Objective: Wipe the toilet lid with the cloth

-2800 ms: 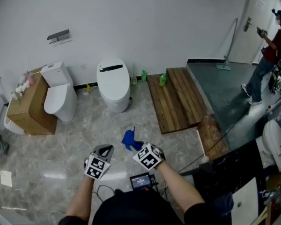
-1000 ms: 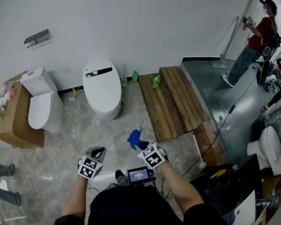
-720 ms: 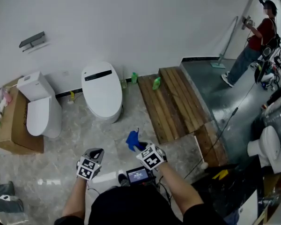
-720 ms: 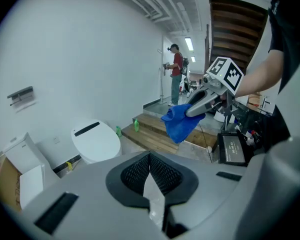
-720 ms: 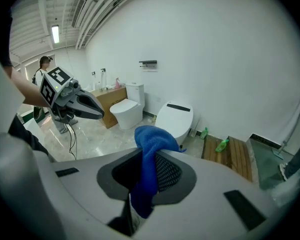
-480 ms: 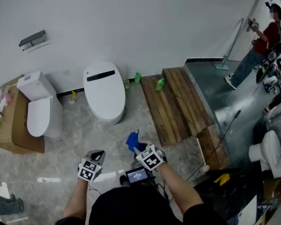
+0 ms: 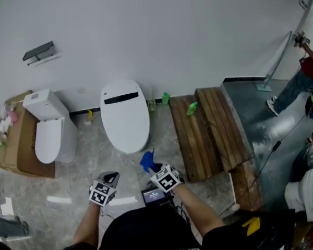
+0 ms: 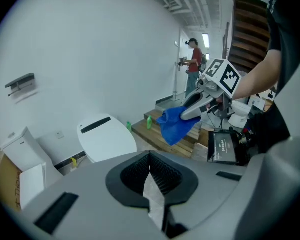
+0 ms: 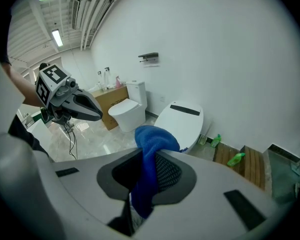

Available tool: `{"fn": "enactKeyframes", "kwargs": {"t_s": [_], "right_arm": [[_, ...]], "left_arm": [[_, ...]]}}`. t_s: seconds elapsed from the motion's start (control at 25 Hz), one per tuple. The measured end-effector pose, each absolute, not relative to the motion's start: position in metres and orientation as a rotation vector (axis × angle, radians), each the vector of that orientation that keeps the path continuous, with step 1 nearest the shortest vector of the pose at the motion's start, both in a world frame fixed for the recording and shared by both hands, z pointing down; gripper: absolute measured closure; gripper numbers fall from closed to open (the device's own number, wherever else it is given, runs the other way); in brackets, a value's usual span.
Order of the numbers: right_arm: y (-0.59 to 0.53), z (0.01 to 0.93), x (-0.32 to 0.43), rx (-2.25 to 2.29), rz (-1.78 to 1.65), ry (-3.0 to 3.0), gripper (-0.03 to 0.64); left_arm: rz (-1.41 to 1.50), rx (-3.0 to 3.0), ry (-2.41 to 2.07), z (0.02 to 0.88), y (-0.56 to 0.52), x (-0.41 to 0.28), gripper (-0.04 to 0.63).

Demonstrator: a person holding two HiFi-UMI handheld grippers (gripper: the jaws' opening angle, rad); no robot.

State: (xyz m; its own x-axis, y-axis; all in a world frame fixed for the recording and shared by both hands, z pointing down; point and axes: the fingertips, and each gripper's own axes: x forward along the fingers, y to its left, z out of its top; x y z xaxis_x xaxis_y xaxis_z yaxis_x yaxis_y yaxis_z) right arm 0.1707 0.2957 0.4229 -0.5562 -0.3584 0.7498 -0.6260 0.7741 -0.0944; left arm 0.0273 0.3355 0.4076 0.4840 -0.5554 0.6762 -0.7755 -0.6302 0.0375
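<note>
Blue cloth (image 7: pixel 146 162); white toilet lid (image 7: pixel 126 123) with a black strip (image 7: pixel 121 98); grey marbled floor (image 7: pixel 68 184); green bottle (image 7: pixel 192 108); brown planks (image 7: pixel 215 132).

Bathroom showroom: toilets (image 7: pixel 124 116), tiled floor (image 7: pixel 68 187)

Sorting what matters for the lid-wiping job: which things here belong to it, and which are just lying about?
Belongs to the job:
- blue cloth, held by the right gripper
- toilet lid, closed

Just lying about:
- second toilet
- cardboard box
- green bottle
- wooden platform
- mop
</note>
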Motion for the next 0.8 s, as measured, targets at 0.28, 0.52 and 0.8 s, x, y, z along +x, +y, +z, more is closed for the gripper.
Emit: {"fn": "enactKeyframes", "kwargs": {"t_s": [0.28,0.52,0.8], "right_arm": [[0.176,0.411,0.178,0.668,0.472,-2.243,0.56],[0.11,0.416,0.184,0.616,0.476,-2.256,0.56],[0.081,0.414,0.162,0.601,0.5,-2.263,0.56]], "left_arm": [[0.906,2.359,-1.182,0.386,0.217,0.04,0.584],[0.903,2.305,-1.241,0.387,0.161,0.046,0.584],[0.908,2.287,-1.222,0.395,0.137,0.035,0.584]]}}
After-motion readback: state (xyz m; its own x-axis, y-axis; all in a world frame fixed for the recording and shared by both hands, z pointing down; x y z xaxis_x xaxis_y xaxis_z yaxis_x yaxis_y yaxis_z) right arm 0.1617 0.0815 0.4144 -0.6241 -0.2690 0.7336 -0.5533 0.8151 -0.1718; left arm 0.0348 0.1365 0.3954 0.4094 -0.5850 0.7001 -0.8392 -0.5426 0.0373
